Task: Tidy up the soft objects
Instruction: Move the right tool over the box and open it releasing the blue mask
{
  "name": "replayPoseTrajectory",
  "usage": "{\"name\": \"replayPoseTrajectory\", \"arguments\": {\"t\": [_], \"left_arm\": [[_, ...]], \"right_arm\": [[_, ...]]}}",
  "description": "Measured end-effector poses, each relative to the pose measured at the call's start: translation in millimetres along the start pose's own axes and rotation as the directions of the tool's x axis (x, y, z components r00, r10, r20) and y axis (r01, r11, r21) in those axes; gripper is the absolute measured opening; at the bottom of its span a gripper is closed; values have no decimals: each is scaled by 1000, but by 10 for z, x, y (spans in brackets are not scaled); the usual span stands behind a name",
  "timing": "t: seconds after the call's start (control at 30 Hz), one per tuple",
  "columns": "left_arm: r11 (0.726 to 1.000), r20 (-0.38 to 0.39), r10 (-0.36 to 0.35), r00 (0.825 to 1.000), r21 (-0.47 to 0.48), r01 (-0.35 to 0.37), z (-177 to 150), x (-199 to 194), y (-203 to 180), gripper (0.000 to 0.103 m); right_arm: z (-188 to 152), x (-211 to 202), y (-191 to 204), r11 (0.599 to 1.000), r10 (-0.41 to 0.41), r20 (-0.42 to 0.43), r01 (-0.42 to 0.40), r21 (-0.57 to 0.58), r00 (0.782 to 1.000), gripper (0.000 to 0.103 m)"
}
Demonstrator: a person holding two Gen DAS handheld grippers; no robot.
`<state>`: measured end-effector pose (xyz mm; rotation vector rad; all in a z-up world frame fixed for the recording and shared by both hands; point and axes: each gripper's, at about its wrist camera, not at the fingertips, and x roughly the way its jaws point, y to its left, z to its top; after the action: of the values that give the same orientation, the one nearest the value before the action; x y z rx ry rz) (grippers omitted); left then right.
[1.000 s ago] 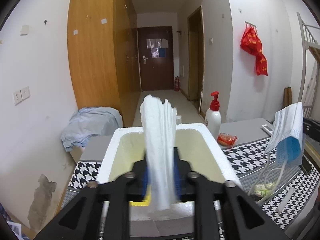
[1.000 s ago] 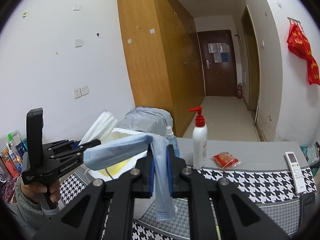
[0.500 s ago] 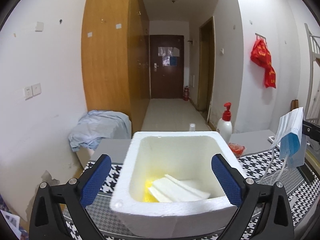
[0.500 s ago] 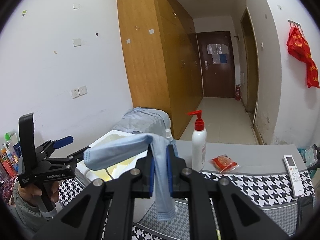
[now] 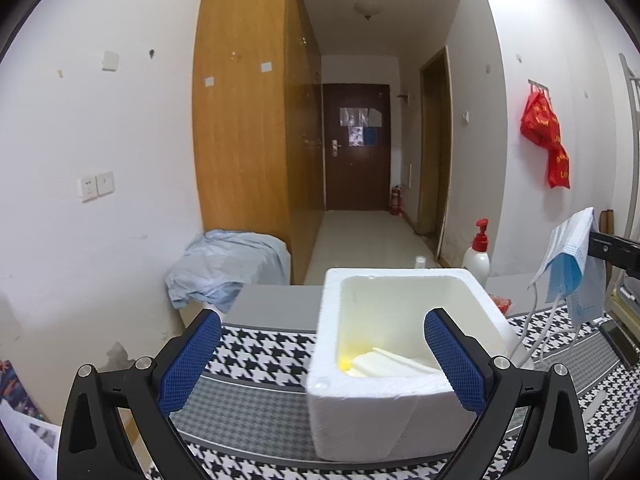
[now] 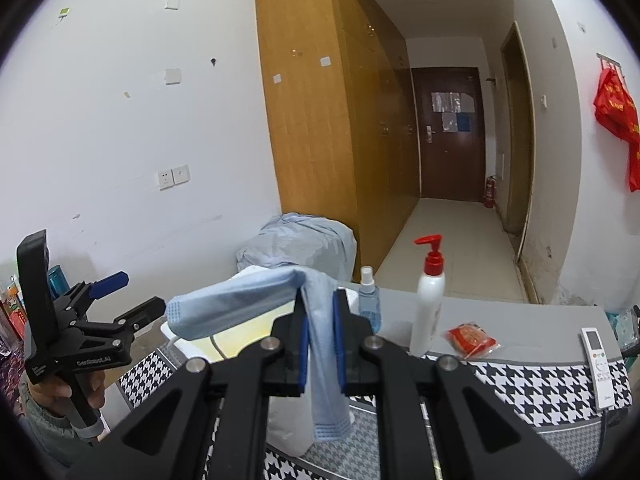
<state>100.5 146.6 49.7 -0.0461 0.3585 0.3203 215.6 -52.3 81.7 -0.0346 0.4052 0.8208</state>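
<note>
Two grippers, two different states: your left gripper [image 5: 320, 354] stood with its jaws spread wide and nothing between them, while your right gripper [image 6: 320, 350] was clenched on a blue mask [image 6: 320, 360] that draped over its fingers and hung below them. Beyond the left jaws sat the foam box [image 5: 400, 392] on the checked mat [image 5: 260, 350], and a white folded cloth [image 5: 384, 362] lay flat on its floor beside a yellow patch. From that, one soft thing looked stowed. The mask hung clear of the box, near its right side, so it was yet to go in. A bottle [image 6: 428, 304], a red packet [image 6: 472, 338] and a remote [image 6: 600, 360] lay apart.
</note>
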Motion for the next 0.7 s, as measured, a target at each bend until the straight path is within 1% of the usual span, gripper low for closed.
{"name": "replayPoseTrajectory", "arguments": {"t": [0.43, 0.57, 0.7], "left_arm": [[999, 1, 22, 1000, -28, -22, -134, -143, 277, 102], [998, -1, 49, 999, -39, -49, -178, -187, 372, 102], [997, -5, 58, 998, -51, -59, -223, -235, 455, 102]], "right_arm": [[92, 224, 225, 999, 34, -31, -35, -22, 999, 14], [117, 287, 297, 998, 50, -39, -51, -32, 998, 14], [152, 381, 380, 997, 67, -45, -69, -45, 997, 14]]}}
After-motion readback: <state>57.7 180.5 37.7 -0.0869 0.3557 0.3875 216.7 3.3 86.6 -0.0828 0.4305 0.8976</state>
